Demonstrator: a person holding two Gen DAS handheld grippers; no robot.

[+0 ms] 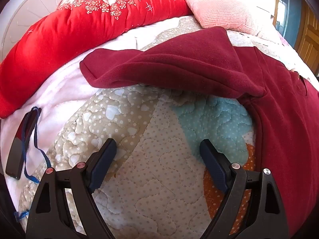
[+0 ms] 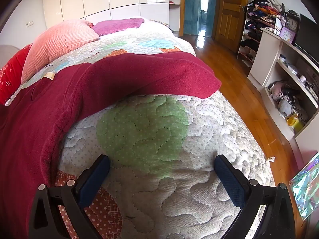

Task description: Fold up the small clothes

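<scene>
A dark red fleece garment (image 1: 199, 67) lies spread on the quilted bedspread (image 1: 151, 159), one sleeve reaching left across the view. In the right wrist view the garment (image 2: 79, 91) fills the left side, its other sleeve stretching right toward the bed edge. My left gripper (image 1: 158, 145) is open and empty, low over the quilt, short of the sleeve. My right gripper (image 2: 162, 161) is open and empty over a green patch of the quilt (image 2: 179, 189), below the sleeve.
A bright red quilt (image 1: 69, 29) and a pink pillow (image 1: 223, 10) lie at the bed's head. A dark phone with a blue strap (image 1: 20, 143) lies at left. The bed edge, wooden floor (image 2: 239, 83) and shelves (image 2: 283, 65) are to the right.
</scene>
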